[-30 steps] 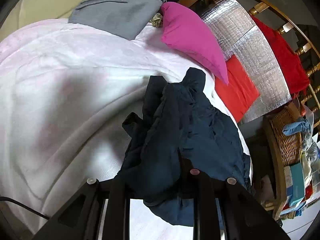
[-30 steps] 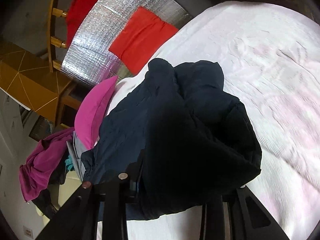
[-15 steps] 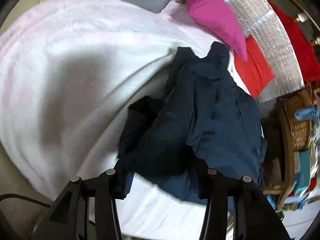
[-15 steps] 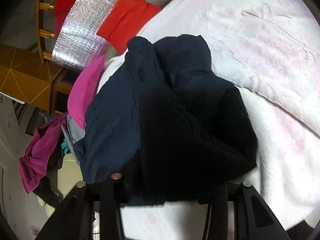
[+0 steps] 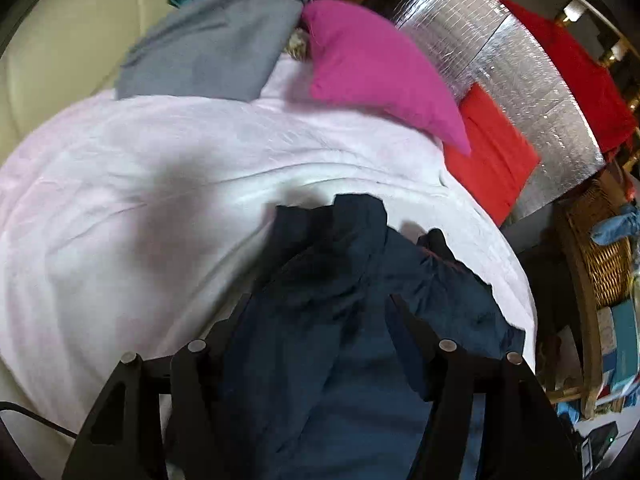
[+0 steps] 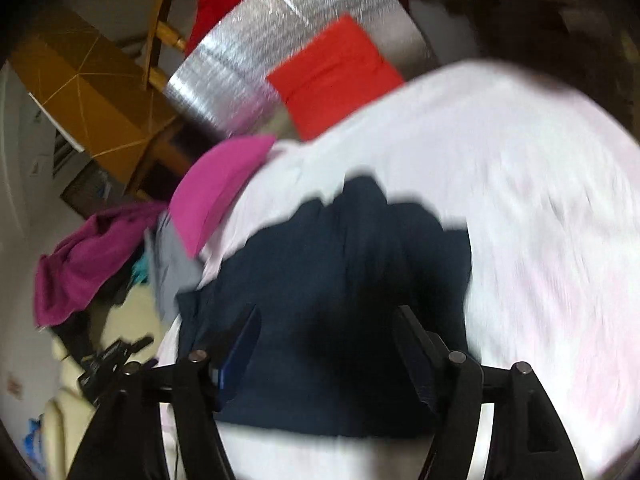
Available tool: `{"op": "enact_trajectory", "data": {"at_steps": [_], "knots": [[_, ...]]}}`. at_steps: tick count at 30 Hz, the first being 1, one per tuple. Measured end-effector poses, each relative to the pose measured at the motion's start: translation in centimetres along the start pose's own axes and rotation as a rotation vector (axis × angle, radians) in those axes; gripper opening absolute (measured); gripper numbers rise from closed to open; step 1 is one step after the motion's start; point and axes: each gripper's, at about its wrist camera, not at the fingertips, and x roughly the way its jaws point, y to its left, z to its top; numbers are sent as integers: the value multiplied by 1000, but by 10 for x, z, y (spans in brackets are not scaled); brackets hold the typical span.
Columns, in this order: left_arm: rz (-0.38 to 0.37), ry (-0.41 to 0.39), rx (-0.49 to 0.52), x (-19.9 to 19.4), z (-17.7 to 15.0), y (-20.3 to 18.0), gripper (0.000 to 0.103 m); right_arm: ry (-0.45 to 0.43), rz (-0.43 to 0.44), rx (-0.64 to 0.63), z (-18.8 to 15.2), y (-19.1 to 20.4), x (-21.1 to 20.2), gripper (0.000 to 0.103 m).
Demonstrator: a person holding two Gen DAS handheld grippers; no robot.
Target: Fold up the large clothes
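Observation:
A dark navy garment (image 5: 332, 320) lies crumpled on a white-pink blanket (image 5: 120, 200). My left gripper (image 5: 320, 304) stands open right over it, fingers spread on either side of the cloth. The right wrist view is motion-blurred. It shows the same navy garment (image 6: 340, 288) bunched on the blanket (image 6: 540, 220). My right gripper (image 6: 326, 316) is open just above the garment, a finger on each side.
A magenta pillow (image 5: 372, 68), a grey garment (image 5: 216, 48), a red cloth (image 5: 492, 160) and a silver foil mat (image 5: 520, 72) lie beyond. A wicker basket (image 5: 604, 256) stands right. A purple garment (image 6: 88, 256) lies left in the right wrist view.
Both grippers have opened wide and let go of the navy garment, which now lies lower on the blanket. Both cameras have swung, and the right one is still moving.

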Motion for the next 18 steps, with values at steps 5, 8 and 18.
{"op": "enact_trajectory", "data": {"at_steps": [5, 8, 18], "knots": [[31, 15, 0, 43, 22, -13, 66, 7, -44, 42, 33, -2, 63, 71], [47, 33, 27, 63, 27, -14, 65, 30, -69, 54, 43, -4, 93, 71], [100, 75, 210, 102, 43, -35, 23, 117, -176, -58, 42, -1, 145, 23]]}}
